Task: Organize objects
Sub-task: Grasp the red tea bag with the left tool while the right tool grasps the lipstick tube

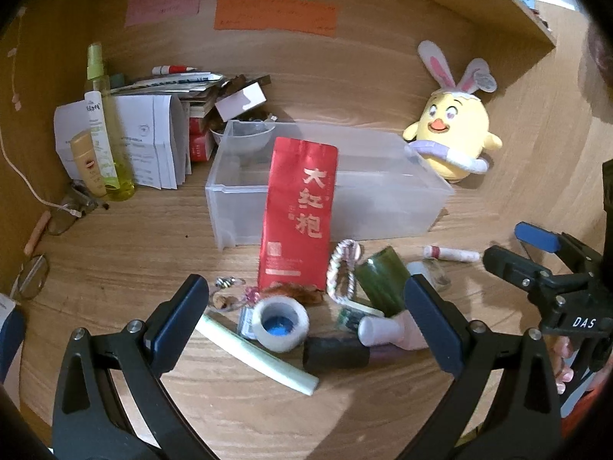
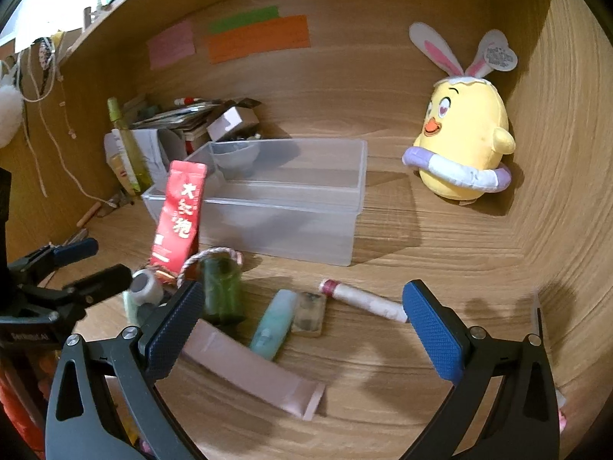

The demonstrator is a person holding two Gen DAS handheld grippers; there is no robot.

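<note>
A clear plastic box (image 1: 383,207) (image 2: 306,230) lies on the wooden desk, with a red tea pouch (image 1: 299,214) (image 2: 178,216) leaning on its front. Small items lie in front: a tape roll (image 1: 281,324) (image 2: 145,287), a pale green stick (image 1: 256,354), a black cylinder (image 1: 335,352), a green bottle (image 1: 383,278) (image 2: 222,287), a pink tube (image 1: 394,331) (image 2: 253,375), a teal tube (image 2: 274,324), a white lip-balm stick (image 1: 452,253) (image 2: 364,299), a braided cord loop (image 1: 343,272). My left gripper (image 1: 306,318) is open above the pile. My right gripper (image 2: 302,322) is open over the tubes.
A yellow chick plush (image 1: 452,130) (image 2: 463,142) stands at the back right. Spray bottles (image 1: 103,126), papers and boxes (image 1: 153,142) crowd the back left. Glasses (image 1: 65,211) and a white cable (image 1: 23,180) lie at the left. Sticky notes (image 1: 274,17) hang on the back wall.
</note>
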